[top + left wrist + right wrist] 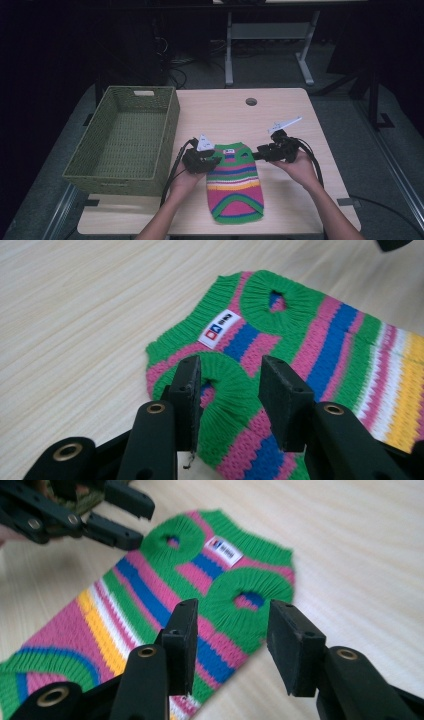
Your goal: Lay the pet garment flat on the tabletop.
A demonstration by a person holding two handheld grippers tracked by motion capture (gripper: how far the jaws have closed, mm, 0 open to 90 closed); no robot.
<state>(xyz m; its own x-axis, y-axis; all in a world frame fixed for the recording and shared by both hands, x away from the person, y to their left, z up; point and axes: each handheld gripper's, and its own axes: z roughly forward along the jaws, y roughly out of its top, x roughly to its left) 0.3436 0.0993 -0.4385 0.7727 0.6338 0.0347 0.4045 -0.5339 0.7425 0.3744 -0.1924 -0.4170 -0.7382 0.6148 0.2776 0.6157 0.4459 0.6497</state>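
A small knitted sweater (235, 182) striped in green, pink, blue, yellow and white lies flat on the wooden table (225, 112), neck end away from the person. It has a white label (220, 327) at the neck and two green ribbed arm openings. My left gripper (215, 159) is open at the sweater's left shoulder. In the left gripper view its jaws straddle the near arm opening (230, 385). My right gripper (258, 153) is open at the right shoulder, its jaws over the other arm opening (247, 597). The left gripper (132, 522) also shows in the right gripper view.
A green woven basket (172, 117) stands empty on the table's left side, close to the left hand. A round cable hole (251, 101) sits near the far edge. Bare tabletop lies beyond and to the right of the sweater. Another desk's legs (229, 50) stand behind.
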